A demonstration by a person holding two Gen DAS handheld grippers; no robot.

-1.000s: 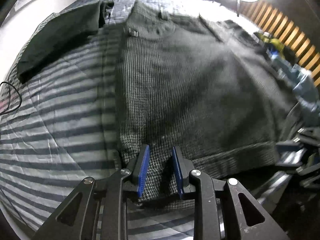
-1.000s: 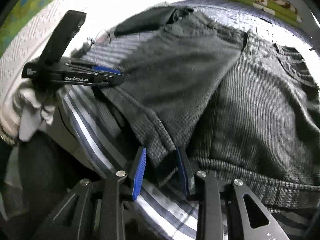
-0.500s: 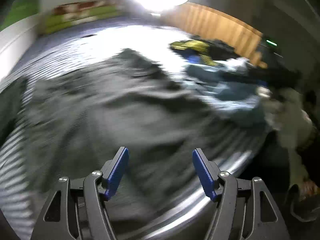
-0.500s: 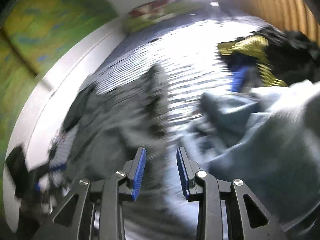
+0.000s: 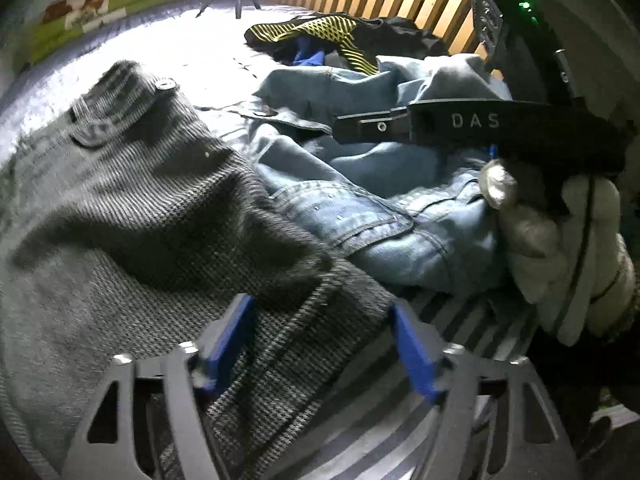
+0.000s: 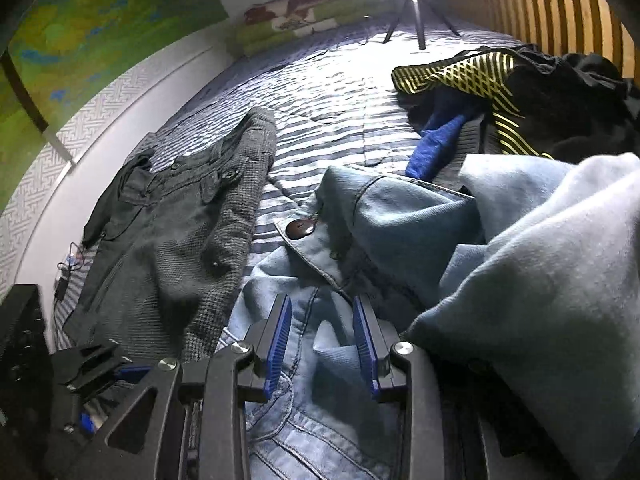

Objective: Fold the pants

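Grey checked pants (image 5: 140,208) lie folded on the striped bed cover (image 5: 472,320), their hem under my left gripper (image 5: 320,348), which is open wide and holds nothing. In the right wrist view the same pants (image 6: 172,248) sit at the left. Crumpled blue jeans (image 6: 400,220) lie to their right. My right gripper (image 6: 322,344) hovers low over the jeans, open by a narrow gap, with a denim fold between its fingers. In the left wrist view the jeans (image 5: 360,216) lie beyond the right gripper (image 5: 372,126), which a gloved hand (image 5: 552,232) holds.
A black and yellow garment (image 6: 480,76) and a blue cloth are heaped by the slatted wooden headboard (image 6: 560,12). A pale blue sweatshirt (image 6: 540,260) is bunched at the right. A lamp tripod (image 6: 416,12) stands at the far end. A dark garment (image 6: 132,176) lies by the wall.
Both grippers let go of the grey pants' hem and swung right toward the jeans pile. The left gripper opened wide; the right one kept its narrow gap.
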